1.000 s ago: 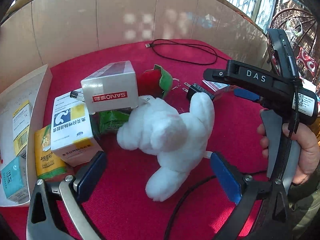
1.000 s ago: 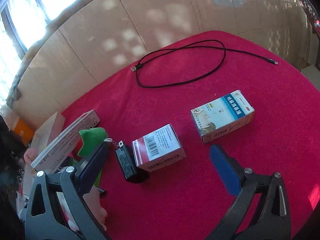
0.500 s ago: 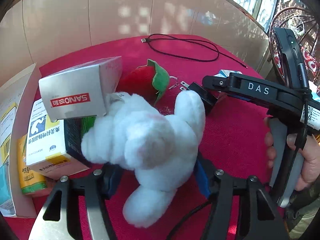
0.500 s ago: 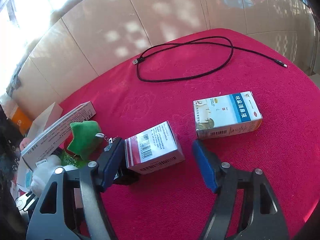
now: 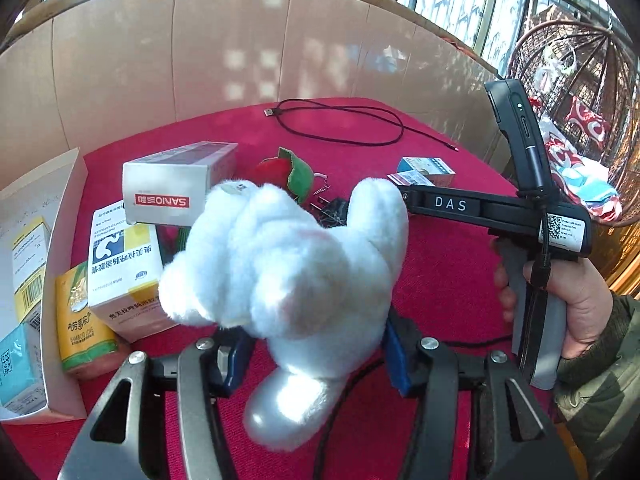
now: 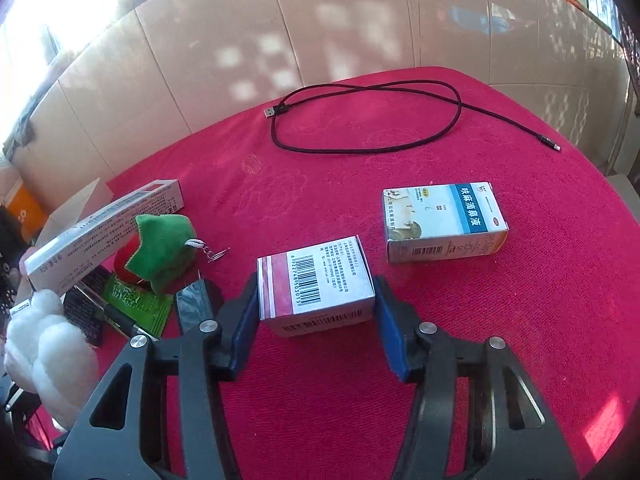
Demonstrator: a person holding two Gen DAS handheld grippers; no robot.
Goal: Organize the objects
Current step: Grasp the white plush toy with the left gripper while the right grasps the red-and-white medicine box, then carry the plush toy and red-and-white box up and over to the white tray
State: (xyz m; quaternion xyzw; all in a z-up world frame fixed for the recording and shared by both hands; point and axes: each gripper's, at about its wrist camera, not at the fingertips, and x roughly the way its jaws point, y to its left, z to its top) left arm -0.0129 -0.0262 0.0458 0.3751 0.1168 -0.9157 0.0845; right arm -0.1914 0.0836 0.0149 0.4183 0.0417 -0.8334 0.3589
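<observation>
Left gripper (image 5: 316,354): jaws closing on the white plush toy (image 5: 288,264), blue pads squeezing its lower body, so clamped already and lifted a bit off the red cloth (image 5: 440,272). Probably gripped low because that's the narrowest soft bit. Just beyond the left jaw, a stack of cartons: yellow pack reading "BAMBOO" something (image 5: 82,328), then a white-blue-yellow medicine box (image 5: 120,264) in Chinese print, topped by a grey box marked "SANO" (image 5: 176,188) upside down. Further left, an open white bin (image 5: 64,208) already holding cartons, likely the sorting target. Beyond the toy, a red-green strawberry plush (image 5: 286,170), then the black USB cable (image 5: 344,124) at the far edge.

Right gripper (image 6: 316,320): jaws closing around the red-striped barcode box (image 6: 316,280), pads flanking both short sides, seemingly touching. Box sitting flat on the cloth. Beyond the right jaw, a blue-white nasal-drop style box (image 6: 444,220), Chinese text only. "DAS" printed on the right gripper body.
</observation>
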